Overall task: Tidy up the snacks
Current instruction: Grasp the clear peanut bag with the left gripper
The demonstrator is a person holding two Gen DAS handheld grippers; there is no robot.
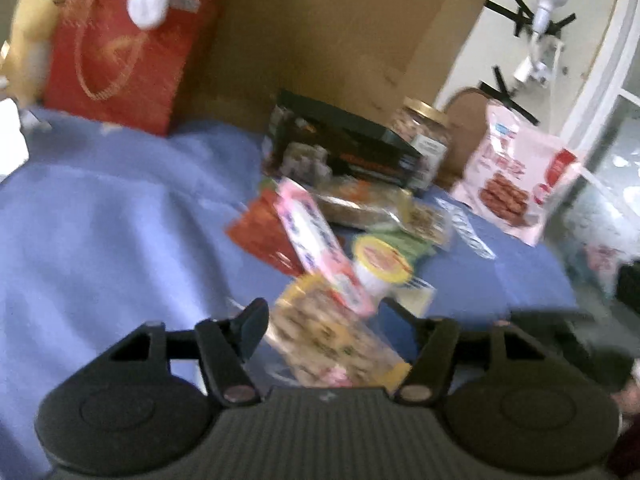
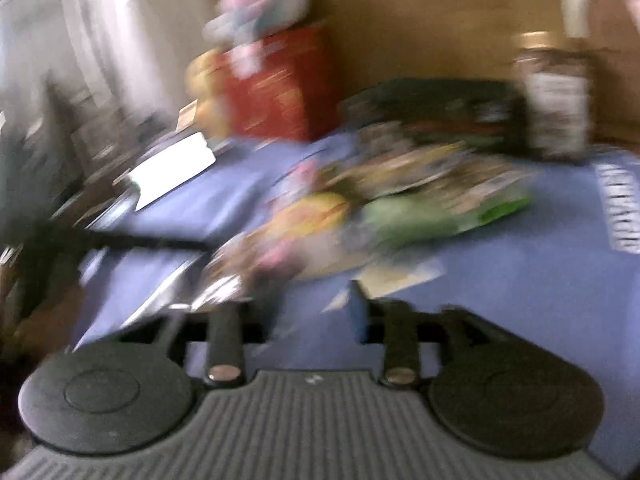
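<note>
The left hand-held gripper [image 1: 322, 320] has its two fingers spread wide apart; the right hand-held gripper [image 2: 298, 312] likewise has its fingers parted, though blurred

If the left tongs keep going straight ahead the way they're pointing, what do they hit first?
Most likely the clear yellow-edged snack packet lying between the open left tongs. Beyond it sit the pink packet and the yellow-lidded cup. Blur makes the depth uncertain.

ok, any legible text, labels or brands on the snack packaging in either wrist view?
None readable, motion blur in both views.
Pink standing snack bag: print blurred.
Gold-lidded glass jar: label too small.
Black box: lettering smeared.
Yellow-lidded cup: logo illegible.
</note>
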